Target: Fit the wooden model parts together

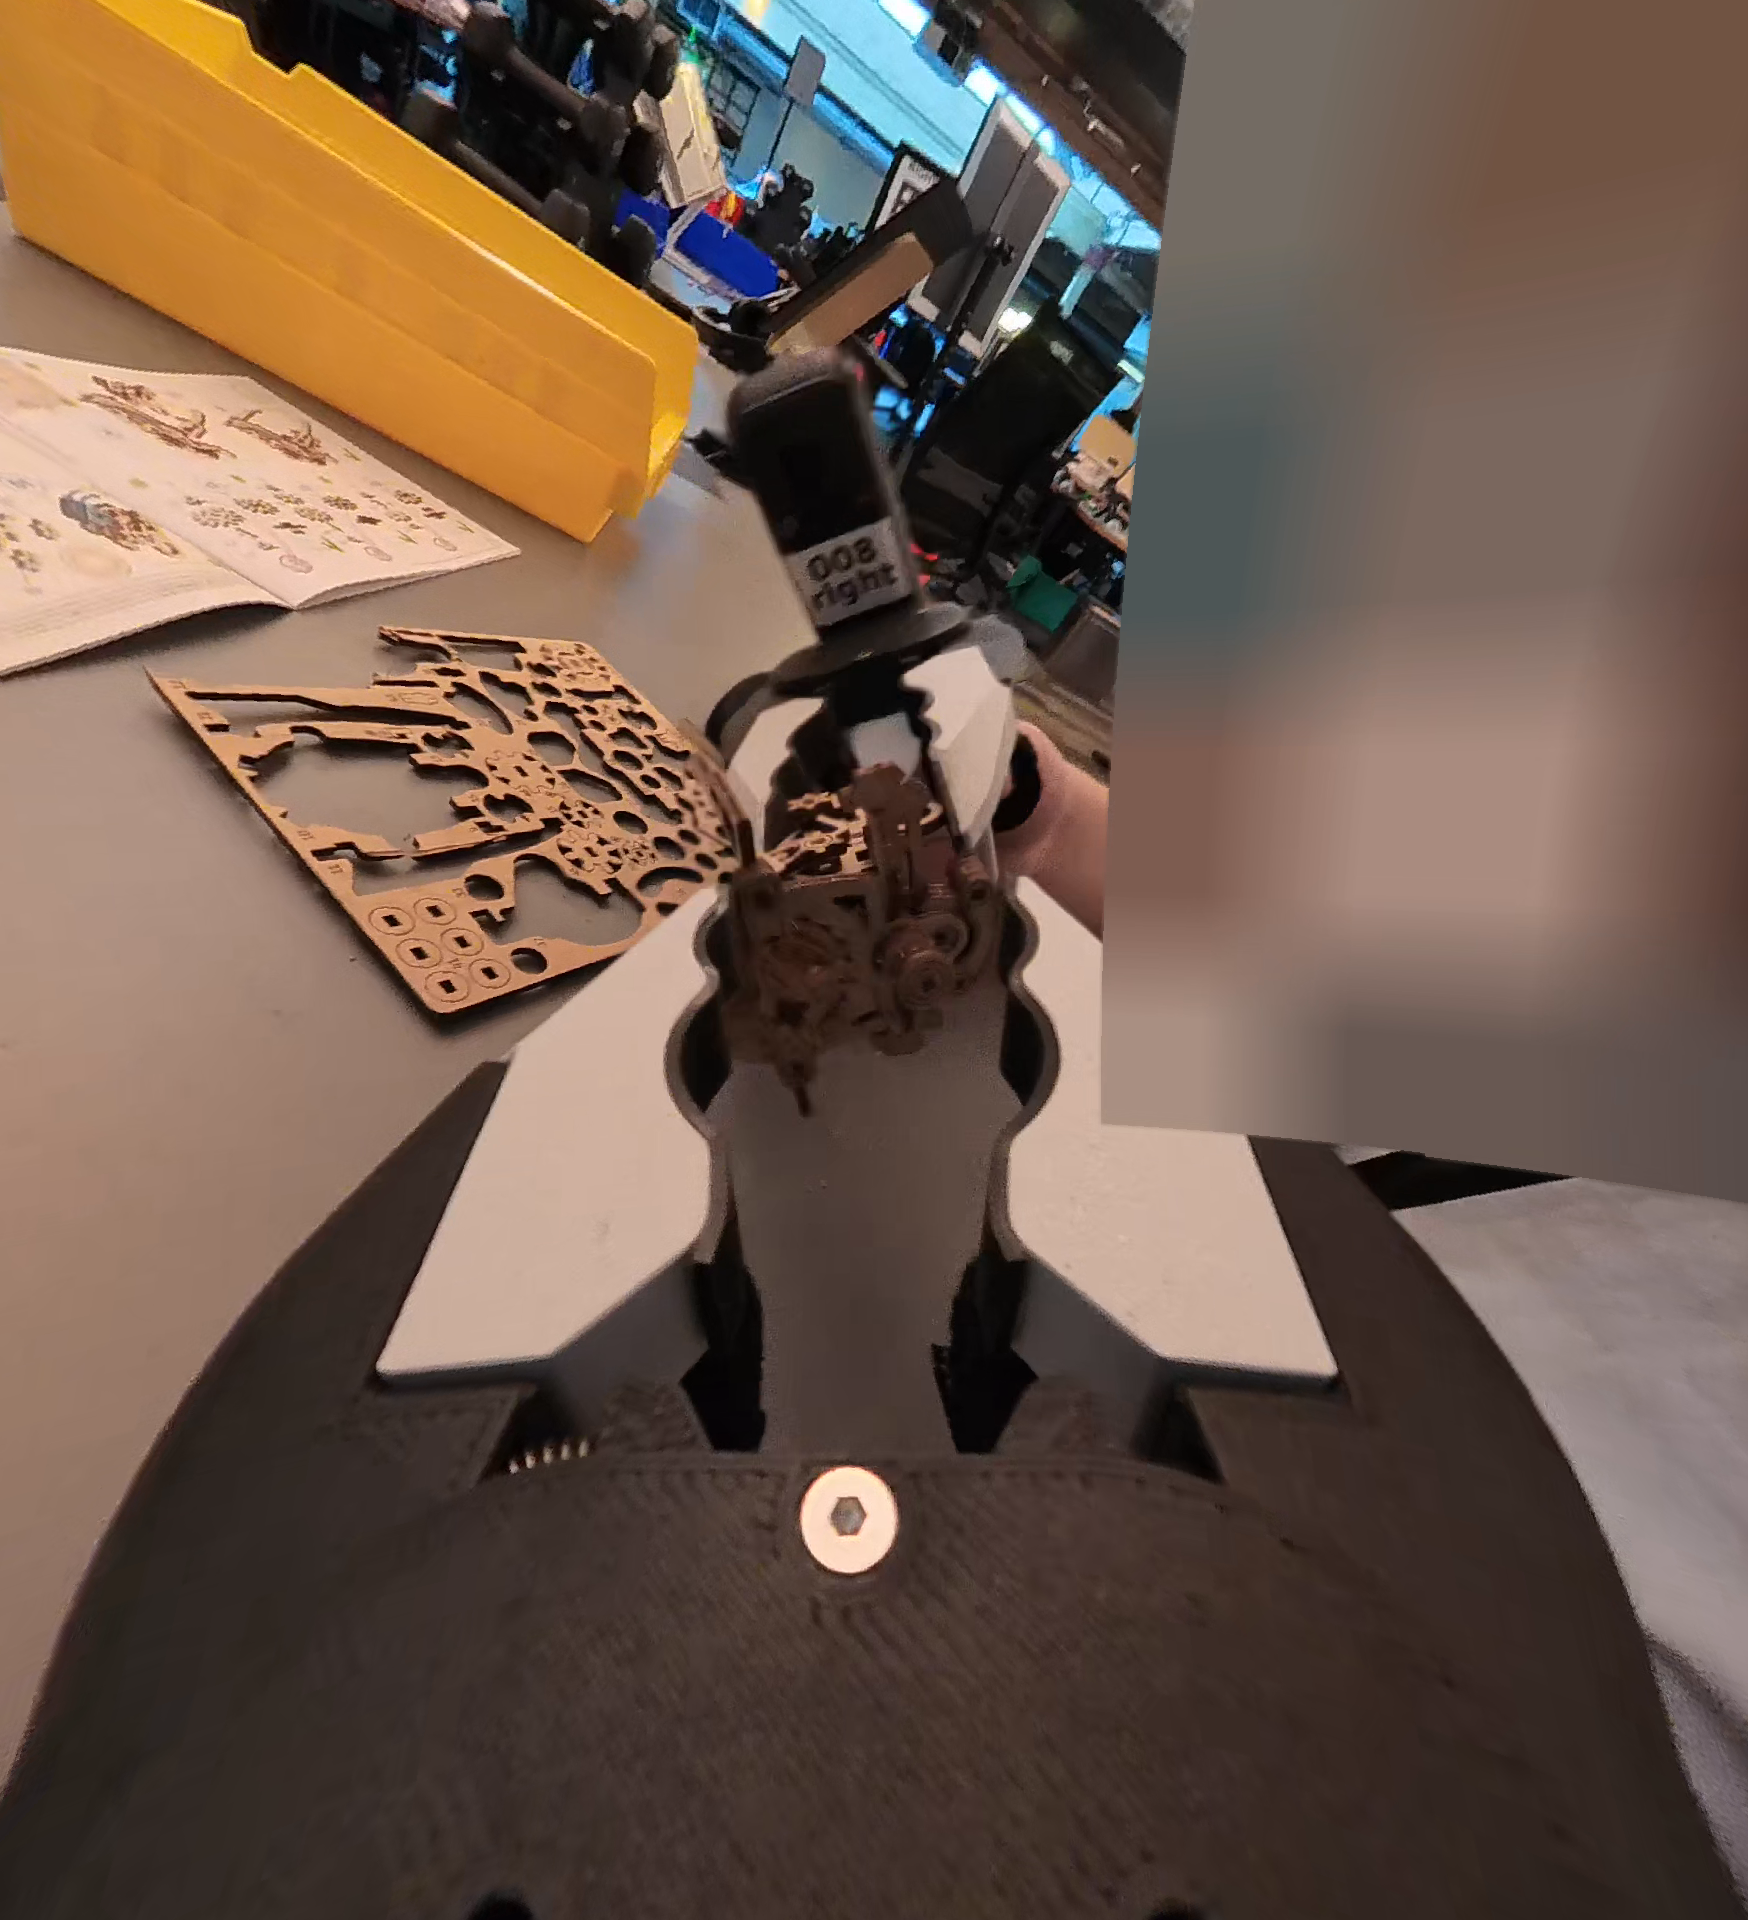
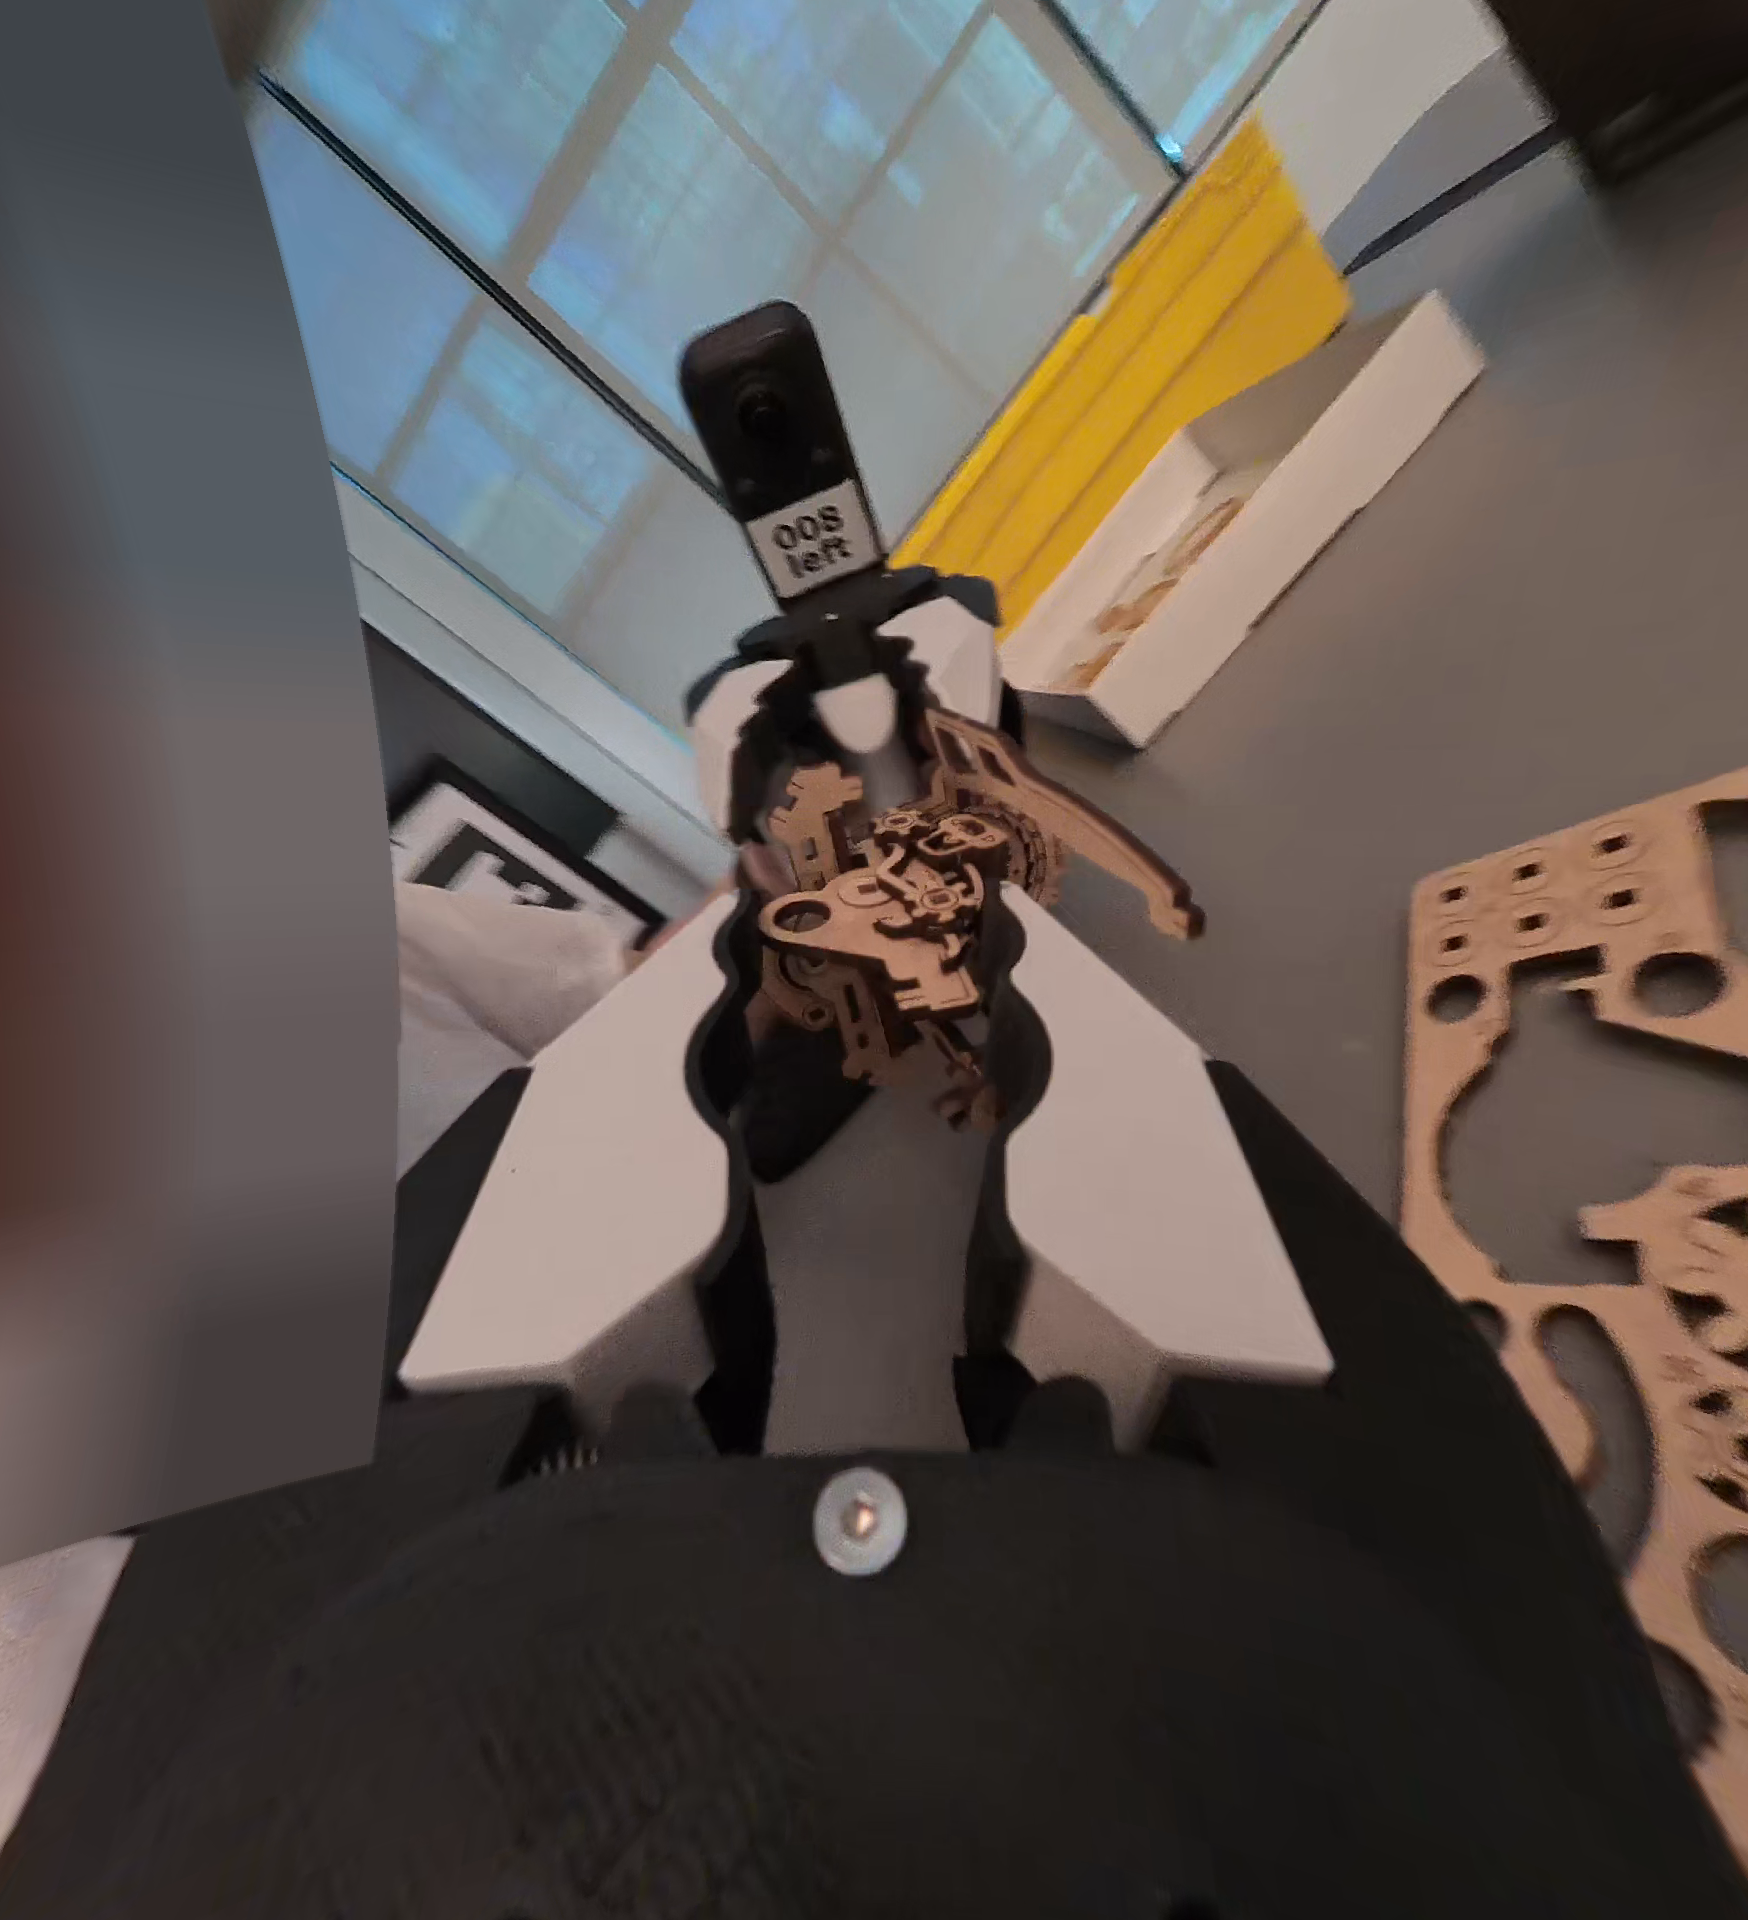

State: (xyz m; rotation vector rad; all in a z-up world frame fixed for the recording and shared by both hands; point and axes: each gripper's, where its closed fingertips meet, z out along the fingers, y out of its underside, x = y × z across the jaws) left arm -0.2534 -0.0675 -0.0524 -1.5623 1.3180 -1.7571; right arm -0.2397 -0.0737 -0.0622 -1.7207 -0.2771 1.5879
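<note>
A small wooden model assembly (image 1: 849,945) with gears and slotted plates is held in the air between both grippers, which face each other tip to tip. My left gripper (image 1: 859,920) is shut on its near side. The right gripper (image 1: 854,774) grips the far side, with a hand behind it. In the right wrist view my right gripper (image 2: 865,940) is shut on the model (image 2: 880,966), and the left gripper (image 2: 849,758) holds it from the opposite end. A curved wooden arm (image 2: 1088,831) sticks out of the model to the right.
A punched-out wooden parts sheet (image 1: 454,810) lies on the grey table (image 1: 70,935); it also shows in the right wrist view (image 2: 1576,1195). An open instruction booklet (image 1: 122,499) and a yellow bin (image 1: 330,239) lie beyond it. A white box (image 2: 1265,520) stands beside the bin (image 2: 1161,395). Both grippers' tips are close together, under 4 cm apart.
</note>
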